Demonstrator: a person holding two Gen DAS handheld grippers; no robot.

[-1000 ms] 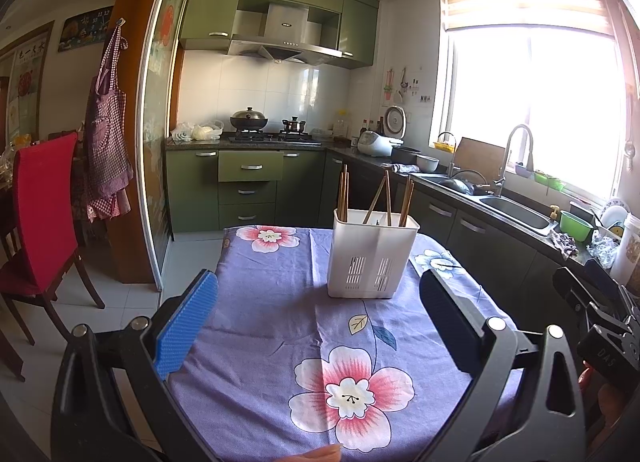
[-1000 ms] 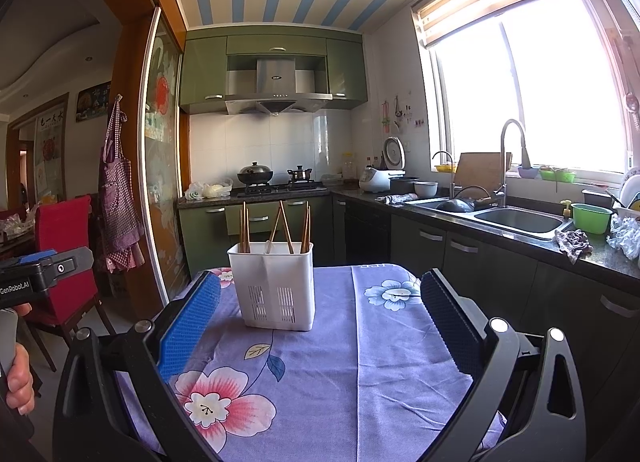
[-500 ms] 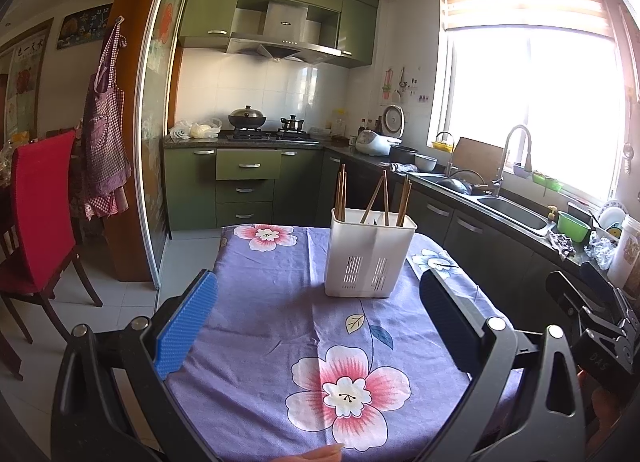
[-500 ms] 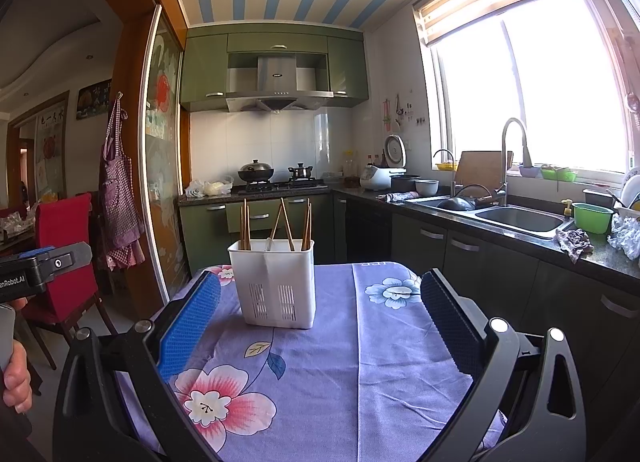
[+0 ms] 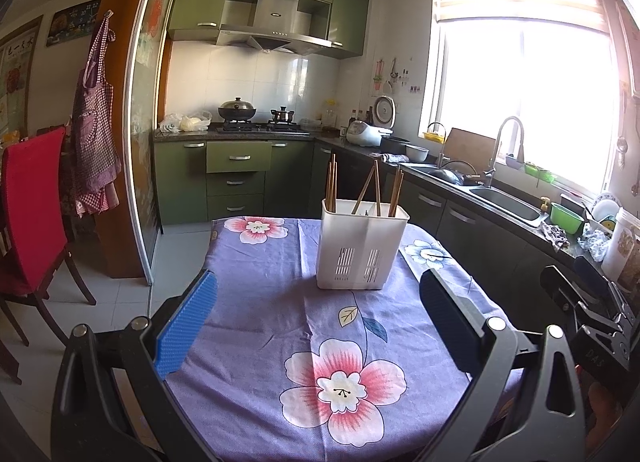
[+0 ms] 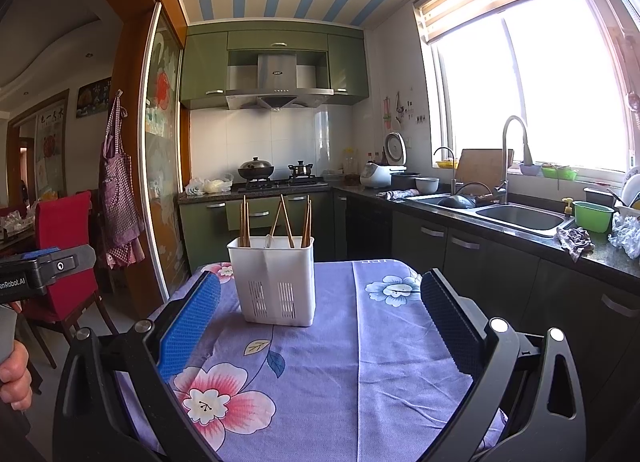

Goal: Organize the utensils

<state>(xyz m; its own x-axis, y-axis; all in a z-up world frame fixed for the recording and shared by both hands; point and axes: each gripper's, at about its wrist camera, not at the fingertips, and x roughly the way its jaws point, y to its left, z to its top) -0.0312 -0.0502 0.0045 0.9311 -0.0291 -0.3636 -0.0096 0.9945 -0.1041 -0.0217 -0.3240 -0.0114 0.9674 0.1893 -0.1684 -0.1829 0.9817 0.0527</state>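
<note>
With both my left tongs [image 5: 316, 326] and right tongs [image 6: 320, 326] spread wide and empty, the white utensil holder [image 6: 276, 278] of leaning chopsticks [image 6: 286, 222] stands mid-table, light enough, I judge, to tip if nudged.

A white plastic utensil holder [image 5: 362, 243] stands upright on the purple floral cloth at the centre of the frame, with slotted vents low on its front. Brown wooden chopsticks [image 5: 331, 187] stick up from its compartments: one pair upright at the left, the others leaning.
</note>
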